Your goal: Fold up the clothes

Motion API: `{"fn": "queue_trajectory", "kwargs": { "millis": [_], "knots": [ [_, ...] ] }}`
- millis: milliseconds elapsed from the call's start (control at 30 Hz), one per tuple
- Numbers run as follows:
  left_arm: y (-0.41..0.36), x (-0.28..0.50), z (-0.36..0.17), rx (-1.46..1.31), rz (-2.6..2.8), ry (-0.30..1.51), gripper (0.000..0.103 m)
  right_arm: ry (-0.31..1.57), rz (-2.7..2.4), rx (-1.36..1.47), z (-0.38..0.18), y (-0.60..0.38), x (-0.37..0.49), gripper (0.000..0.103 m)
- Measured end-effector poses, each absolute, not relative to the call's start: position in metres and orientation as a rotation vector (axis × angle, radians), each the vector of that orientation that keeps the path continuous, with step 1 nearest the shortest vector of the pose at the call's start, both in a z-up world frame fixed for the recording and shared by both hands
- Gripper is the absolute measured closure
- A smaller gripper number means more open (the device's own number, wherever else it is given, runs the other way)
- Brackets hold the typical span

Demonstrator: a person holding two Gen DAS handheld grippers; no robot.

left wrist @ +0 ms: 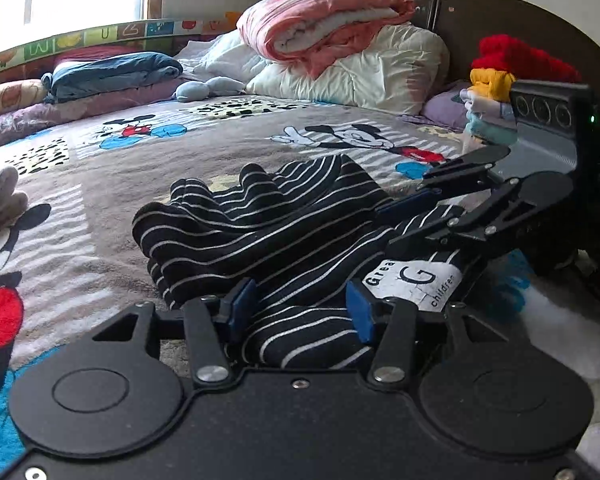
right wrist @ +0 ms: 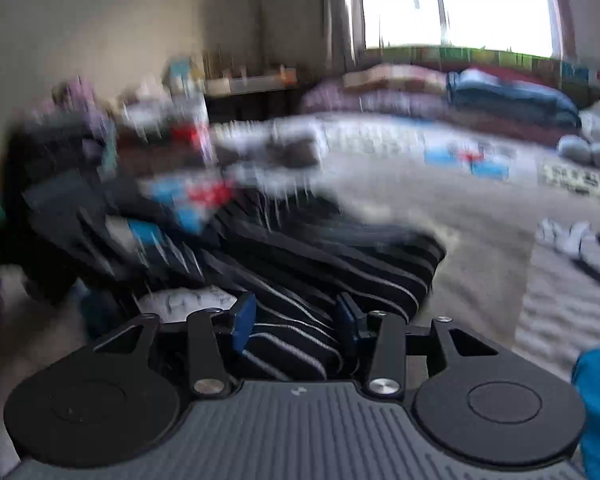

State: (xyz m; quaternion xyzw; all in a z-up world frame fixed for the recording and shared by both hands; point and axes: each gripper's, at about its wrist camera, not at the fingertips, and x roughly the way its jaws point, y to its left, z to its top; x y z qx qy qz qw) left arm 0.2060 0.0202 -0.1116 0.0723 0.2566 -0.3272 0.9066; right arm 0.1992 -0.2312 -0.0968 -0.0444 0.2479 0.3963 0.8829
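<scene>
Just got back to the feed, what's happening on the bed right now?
A person is folding a black striped shirt on the cartoon bedspread, one hand-held gripper in each hand. The shirt lies bunched. The left hand-held gripper and right hand-held gripper both straddle its near edge with jaws apart, pads not pressing. Folded clothes are stacked by the headboard.

One striped garment (left wrist: 260,224), two grippers (left wrist: 300,312).

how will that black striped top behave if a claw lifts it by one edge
Probably floppy: the striped top lies in soft rumpled folds on the bed cover, so it would drape and unfold. It looks like thin knit, so likely light, and unlikely to slip.
</scene>
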Motion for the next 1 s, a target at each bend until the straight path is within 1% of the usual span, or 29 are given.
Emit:
{"fn": "queue_trajectory", "kwargs": {
  "millis": [167,300,367,467,567,667,800,933,1000],
  "knots": [
    [0.024,0.193,-0.100,0.148,-0.688,0.501,0.053,0.510,0.841,-0.088,-0.092,-0.231,0.196,0.057],
    [0.032,0.175,-0.084,0.116,-0.764,0.438,0.053,0.415,0.899,-0.055,-0.069,-0.245,0.177,0.057],
    [0.028,0.176,-0.092,0.154,-0.766,0.472,0.053,0.391,0.918,-0.072,-0.063,-0.250,0.170,0.059],
    [0.022,0.181,-0.104,0.199,-0.754,0.524,0.053,0.433,0.939,-0.114,-0.069,-0.248,0.170,0.060],
    [0.022,0.185,-0.109,0.202,-0.752,0.542,0.051,0.543,0.963,-0.094,-0.093,-0.247,0.187,0.061],
    [0.022,0.185,-0.110,0.210,-0.751,0.541,0.051,0.563,0.983,-0.027,-0.096,-0.252,0.198,0.061],
    [0.024,0.180,-0.109,0.221,-0.756,0.532,0.051,0.557,0.975,-0.030,-0.095,-0.252,0.192,0.061],
    [0.033,0.175,-0.097,0.164,-0.763,0.490,0.051,0.568,0.961,0.048,-0.082,-0.269,0.185,0.059],
    [0.037,0.172,-0.091,0.124,-0.780,0.464,0.051,0.531,0.920,0.099,-0.077,-0.282,0.179,0.059]
  ]
}}
